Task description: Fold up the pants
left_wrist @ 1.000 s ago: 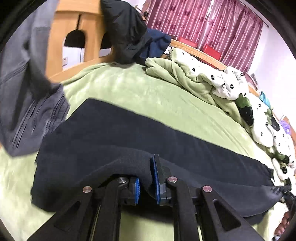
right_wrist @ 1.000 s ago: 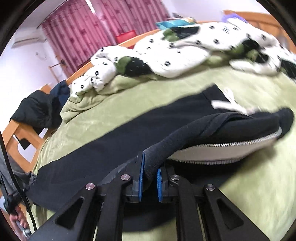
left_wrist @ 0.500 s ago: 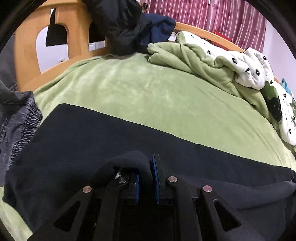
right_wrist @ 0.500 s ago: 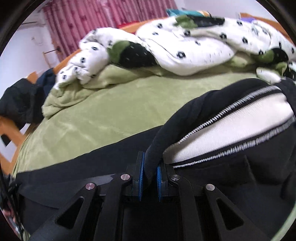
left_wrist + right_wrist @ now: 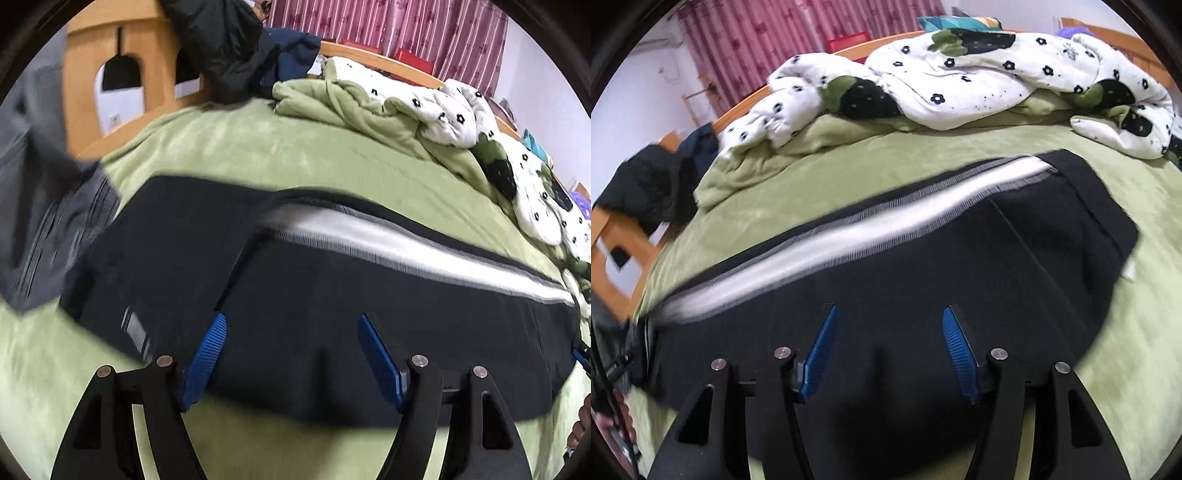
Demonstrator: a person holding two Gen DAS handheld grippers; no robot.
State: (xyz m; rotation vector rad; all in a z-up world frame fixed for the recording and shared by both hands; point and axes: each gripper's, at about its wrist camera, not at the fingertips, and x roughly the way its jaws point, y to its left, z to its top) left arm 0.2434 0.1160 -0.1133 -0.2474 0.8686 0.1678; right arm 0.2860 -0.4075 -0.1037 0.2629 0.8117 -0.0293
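Black pants [image 5: 314, 295] [image 5: 923, 266] lie folded lengthwise on the green bed cover, a white lining strip [image 5: 406, 247] [image 5: 820, 236] showing along the far edge. My left gripper [image 5: 291, 354] hovers over the near edge of the pants; its jaws are opening and the blue pads [image 5: 207, 354] touch no cloth. My right gripper [image 5: 886, 350] hangs over the same near edge closer to the waist end; its jaws are opening too, with the cloth lying loose below the pads [image 5: 956, 350].
A crumpled white flowered quilt [image 5: 979, 74] and green blanket [image 5: 351, 107] pile along the far side of the bed. Dark jackets [image 5: 229, 44] hang on the wooden footboard [image 5: 107, 74]. Grey garment [image 5: 40, 206] lies at the left. Pink curtains [image 5: 768, 44] behind.
Both grippers carried the pinched pants edge over onto the far leg, then let go and opened. The pants now lie folded flat with the white lining exposed.
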